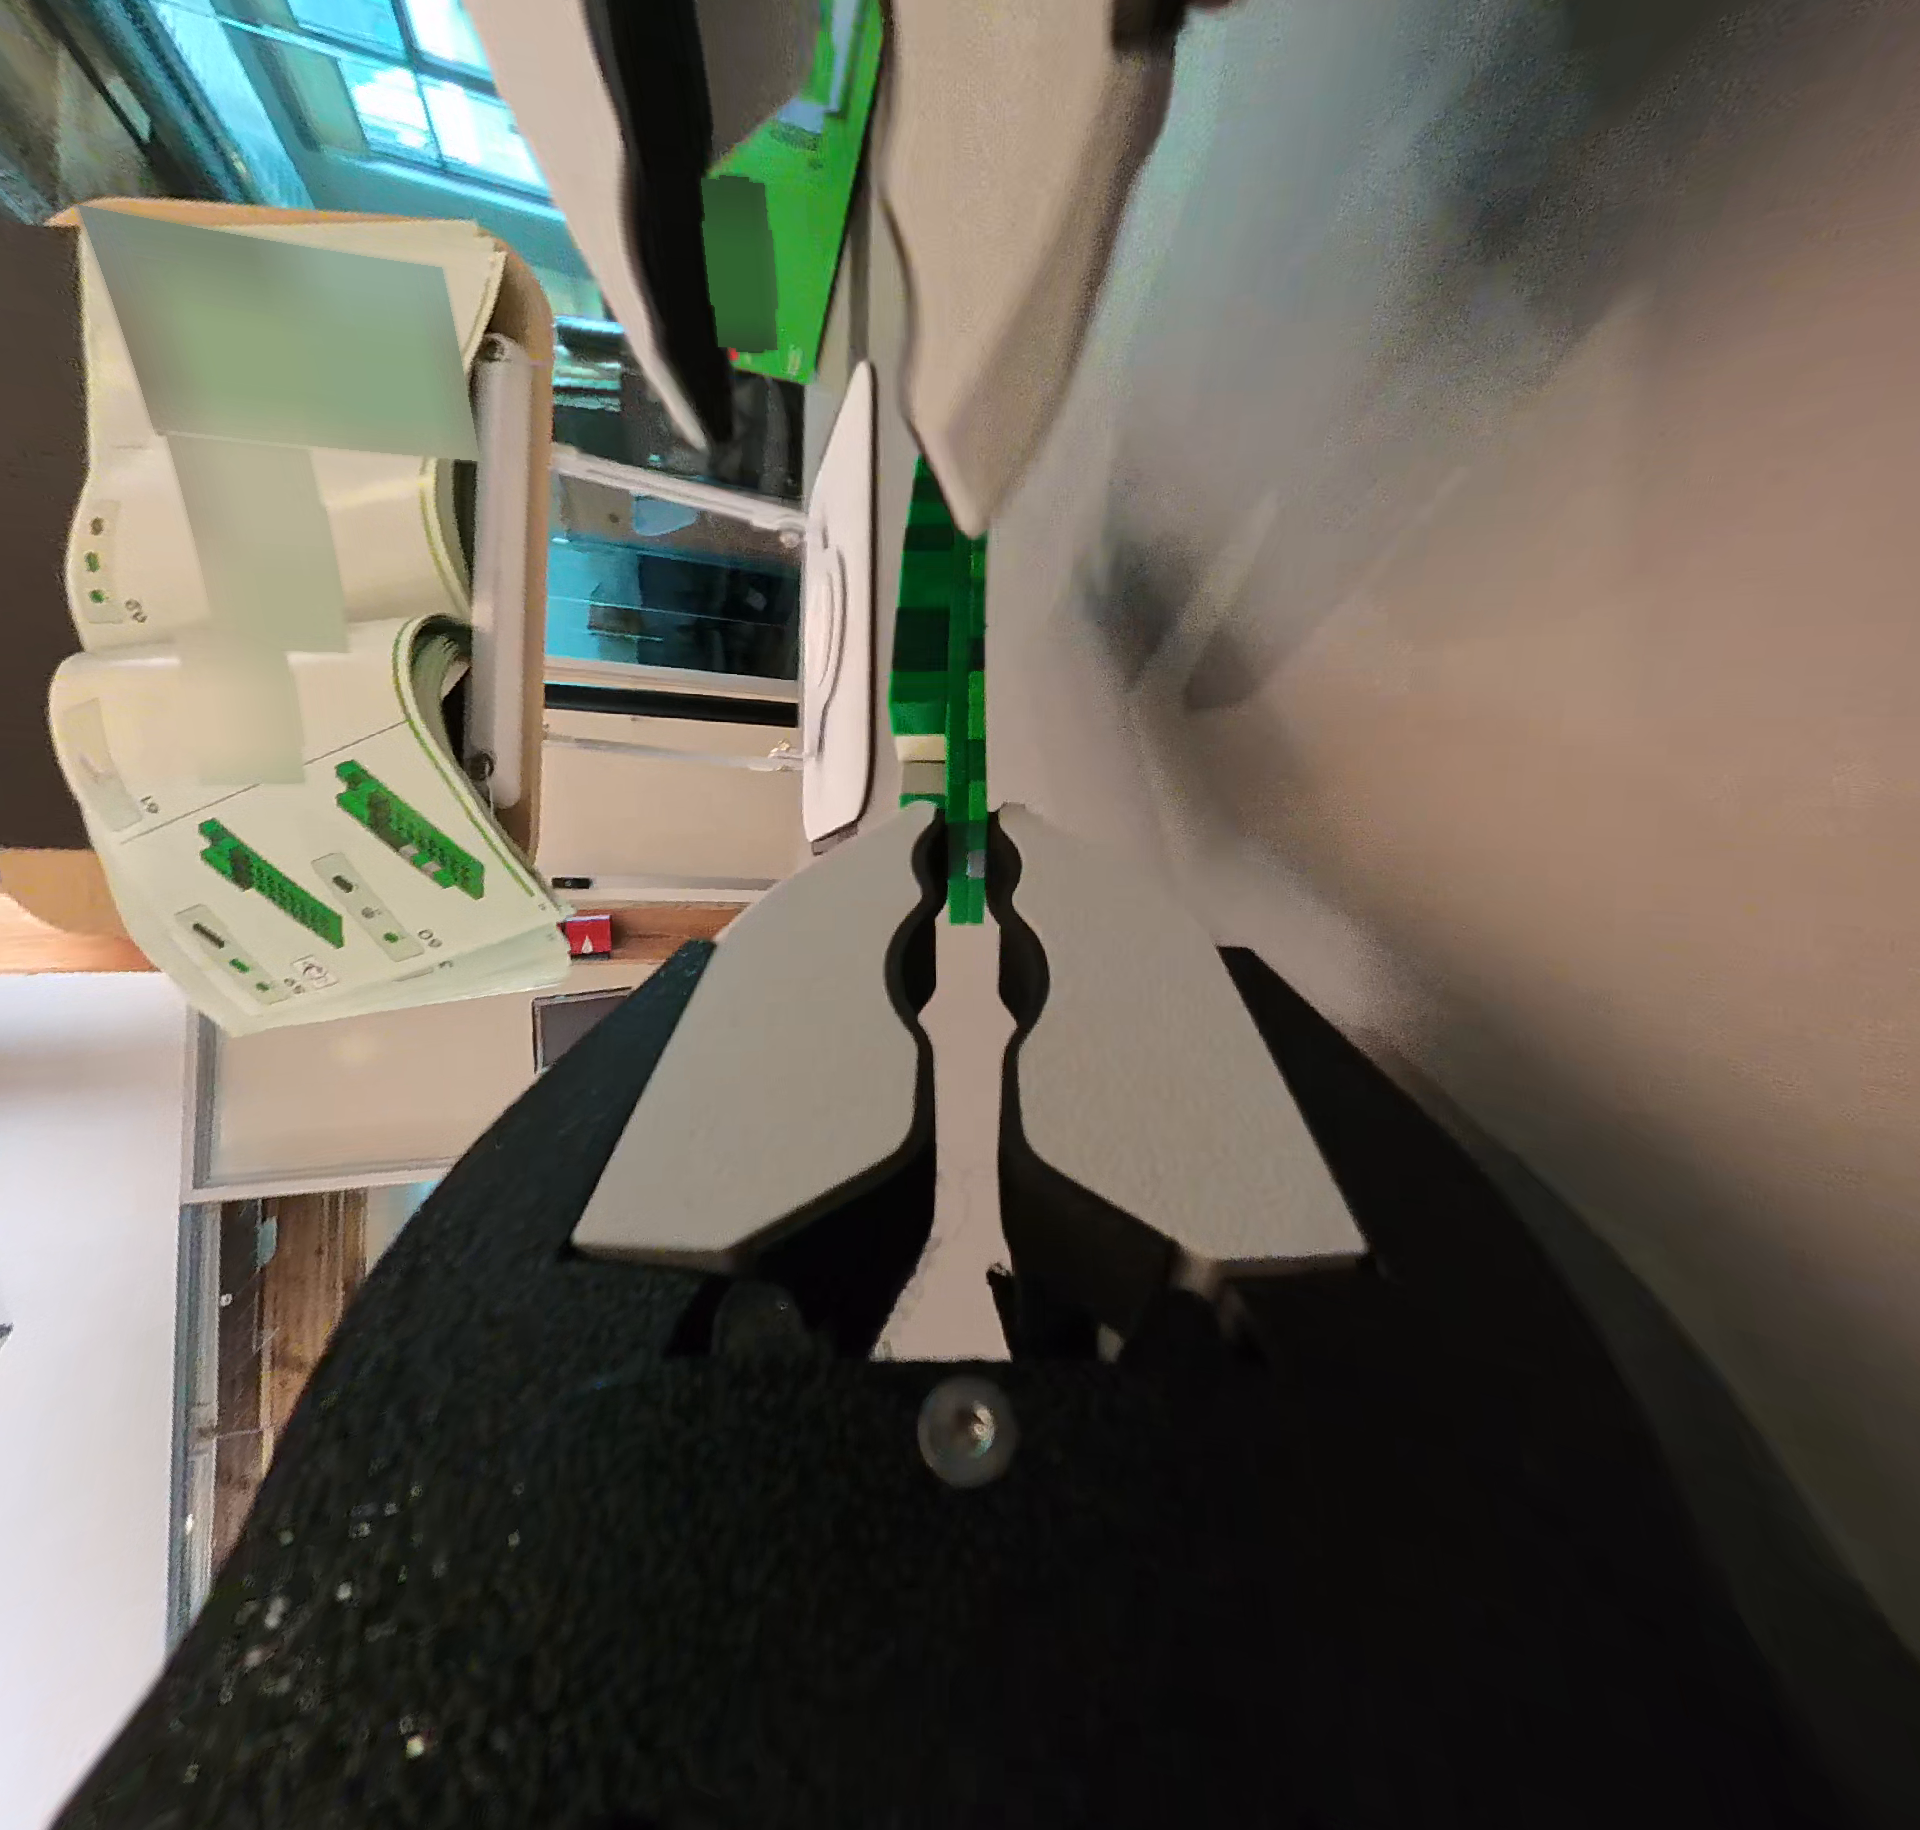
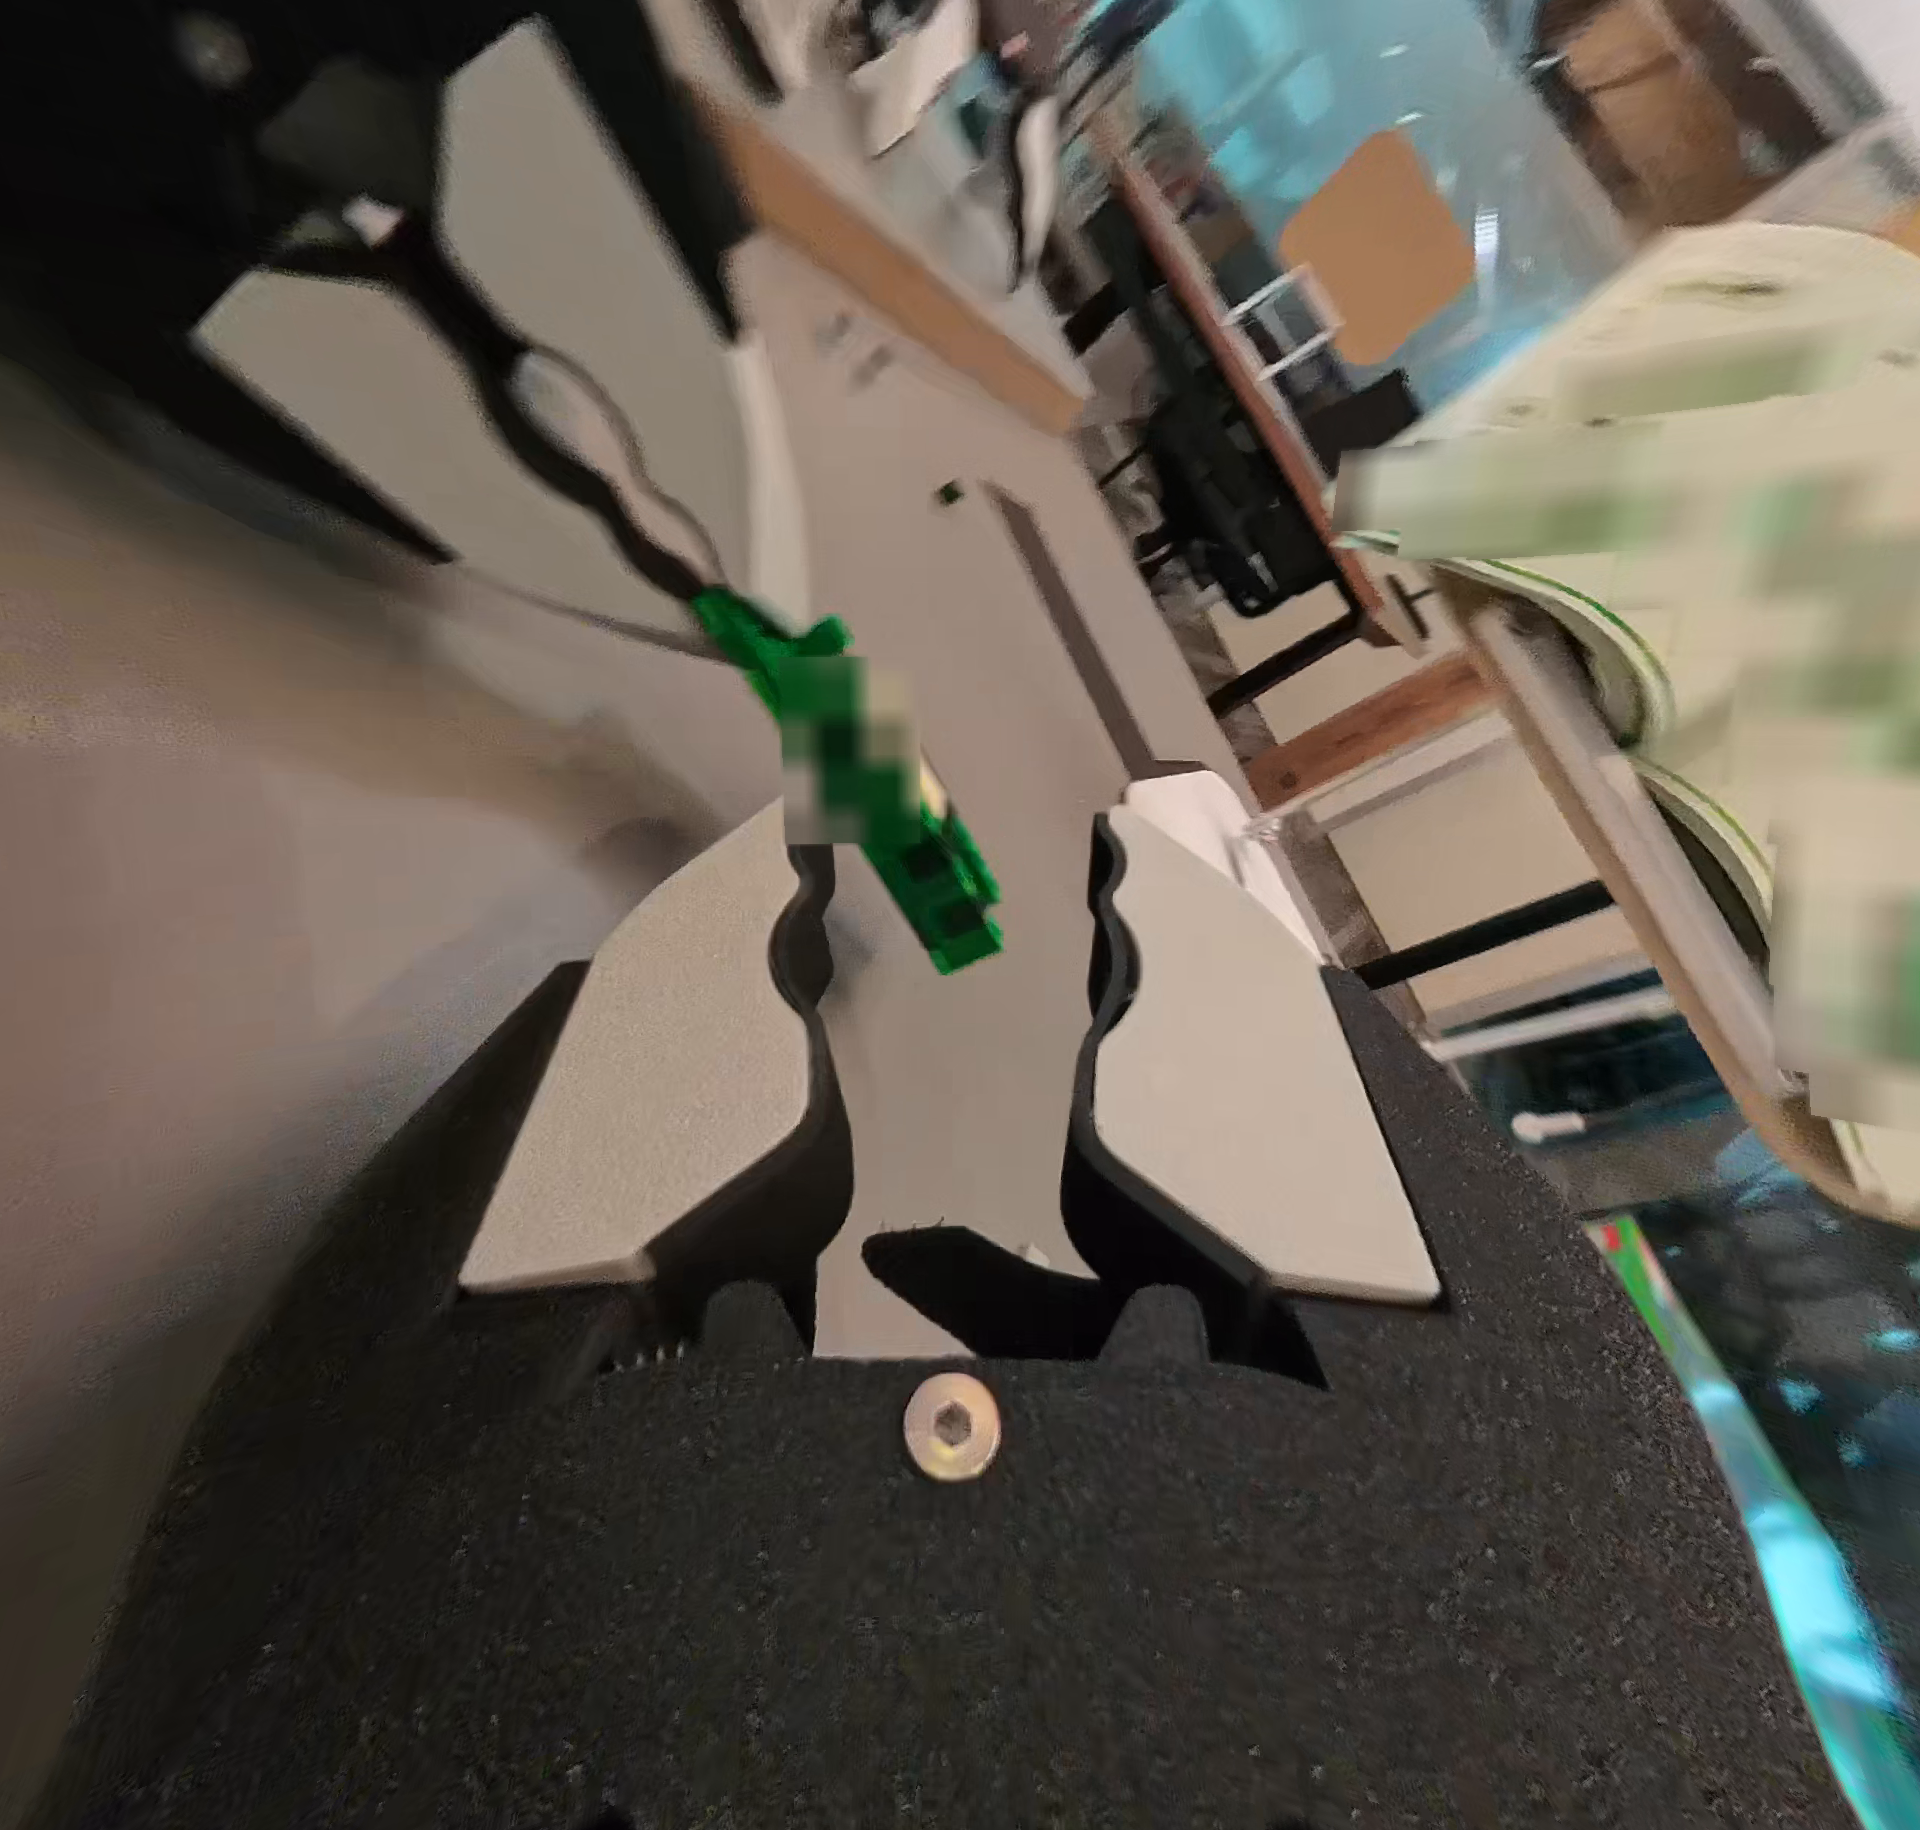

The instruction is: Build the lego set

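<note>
- Check the open booklet (image 1: pixel 312 845) on its stand at the far left for the pictured step before pressing anything. Match the drawn green strips to the piece in hand.
- Steer clear of the white plate (image 1: pixel 840 585) standing just left of the work, so no finger knocks it.
- Grip firmly with the left gripper (image 1: pixel 964 824), shut tight on the near end of the green strip (image 1: pixel 935 637). The strip is seen edge-on, running straight out from the tips and lifted off the grey table (image 2: pixel 1039 741).
- Hold that strip level and steady, since a long thin build probably flexes or twists when pushed at its free end.
- Bring the right gripper (image 2: pixel 951 835) in squarely: fingers spread wide and empty, with the free end of the strip lying between them.
- Cannot tell whether either finger already touches the strip. One tip looks very close to its far end in the left wrist view.
- Close slowly across the flat faces rather than the thin edges, and press straight so the studs seat without bending the row.
- Note the small loose green piece (image 2: pixel 948 494) far off on the table, likely wanted for a coming step. Pick it up with the free right gripper, not the clamped left.
</note>
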The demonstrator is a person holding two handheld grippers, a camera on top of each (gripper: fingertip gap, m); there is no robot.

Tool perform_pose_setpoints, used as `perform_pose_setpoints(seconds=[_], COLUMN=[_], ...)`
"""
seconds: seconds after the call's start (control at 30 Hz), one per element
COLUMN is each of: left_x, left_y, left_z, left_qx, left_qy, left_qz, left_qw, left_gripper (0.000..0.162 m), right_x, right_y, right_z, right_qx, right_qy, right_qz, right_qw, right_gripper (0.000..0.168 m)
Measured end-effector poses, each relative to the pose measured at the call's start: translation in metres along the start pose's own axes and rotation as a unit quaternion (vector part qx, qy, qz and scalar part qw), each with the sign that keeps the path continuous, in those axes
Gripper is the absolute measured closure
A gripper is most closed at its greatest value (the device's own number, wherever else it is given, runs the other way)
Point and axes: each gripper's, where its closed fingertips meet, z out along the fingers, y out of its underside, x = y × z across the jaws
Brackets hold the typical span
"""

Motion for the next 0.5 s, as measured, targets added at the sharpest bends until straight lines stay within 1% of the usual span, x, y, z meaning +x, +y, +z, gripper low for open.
perform_pose_setpoints(seconds=[0.07,0.17,0.27,0.37,0.43,0.5], left_x=[-0.001,-0.003,-0.003,-0.008,-0.012,-0.013], left_y=[0.003,0.005,0.009,0.025,0.033,0.037], left_z=[0.000,0.000,0.000,0.002,0.002,0.002], left_qx=[-0.002,0.003,0.019,0.005,-0.007,-0.011], left_qy=[-0.002,-0.002,0.024,0.024,0.014,0.013], left_qz=[-0.009,-0.035,-0.115,-0.171,-0.191,-0.208], left_qw=[1.000,0.999,0.993,0.985,0.982,0.978], left_gripper=[0.156,0.156,0.156,0.156,0.156,0.156], right_x=[0.023,0.058,0.084,0.094,0.091,0.089], right_y=[0.001,0.011,0.021,0.023,0.028,0.028], right_z=[-0.005,-0.002,0.011,0.024,0.034,0.041], right_qx=[0.039,0.087,0.107,0.120,0.113,0.107], right_qy=[0.040,0.092,0.123,0.131,0.128,0.123], right_qz=[0.067,0.171,0.243,0.257,0.237,0.221], right_qw=[0.996,0.977,0.956,0.950,0.956,0.962], right_gripper=[0.123,0.124,0.127,0.133,0.137,0.137])
